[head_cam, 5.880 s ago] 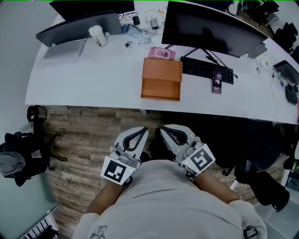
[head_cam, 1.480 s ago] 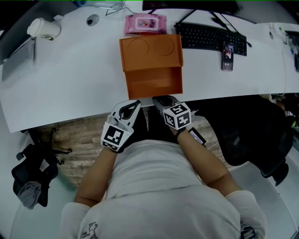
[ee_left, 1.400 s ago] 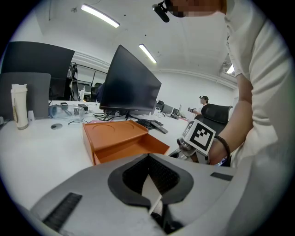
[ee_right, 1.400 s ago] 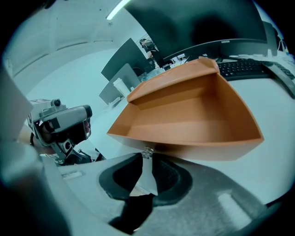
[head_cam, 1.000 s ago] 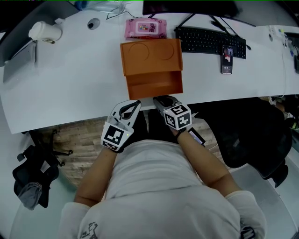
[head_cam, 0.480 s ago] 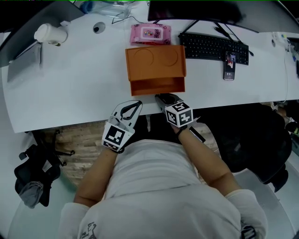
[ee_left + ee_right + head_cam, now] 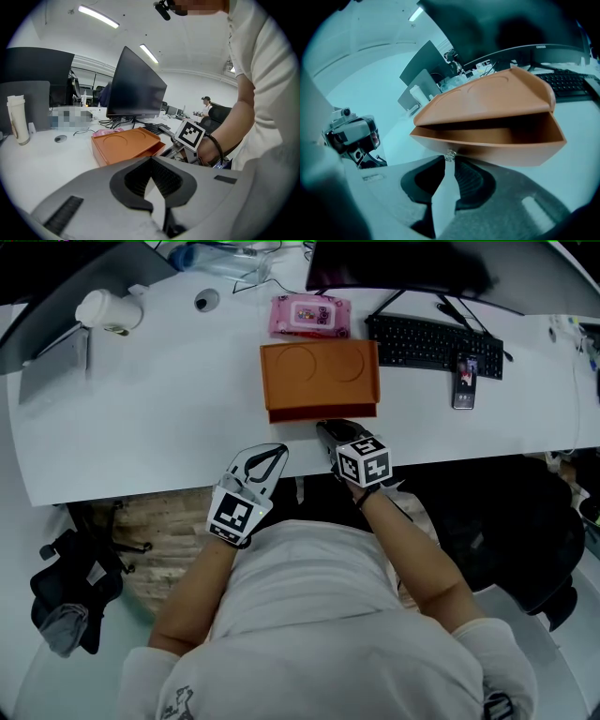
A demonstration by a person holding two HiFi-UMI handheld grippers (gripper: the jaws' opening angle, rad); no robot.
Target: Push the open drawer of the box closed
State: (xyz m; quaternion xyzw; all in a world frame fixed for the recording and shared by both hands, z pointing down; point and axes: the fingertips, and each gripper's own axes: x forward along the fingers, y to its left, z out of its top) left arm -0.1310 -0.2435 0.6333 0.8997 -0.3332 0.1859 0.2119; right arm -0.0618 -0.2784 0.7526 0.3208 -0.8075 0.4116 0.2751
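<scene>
The orange box (image 7: 319,371) stands on the white desk (image 7: 169,418), and only a thin strip of its drawer (image 7: 323,413) sticks out at the front. My right gripper (image 7: 326,427) is shut, its tips against the small metal knob (image 7: 450,154) on the drawer front (image 7: 487,140). A narrow dark gap shows between the drawer and the box lid in the right gripper view. My left gripper (image 7: 272,454) is shut on nothing and hangs at the desk's near edge, left of the box (image 7: 124,145).
Behind the box lies a pink wipes pack (image 7: 310,315). A keyboard (image 7: 433,341) and a phone (image 7: 466,382) lie to the right, under a monitor (image 7: 403,263). A white cup (image 7: 105,309) and a laptop (image 7: 52,352) are at the far left. A black chair (image 7: 525,521) stands at the right.
The drawer has slid back into the box, from well open to nearly closed, with my right gripper moving forward against it. The left gripper has stayed put.
</scene>
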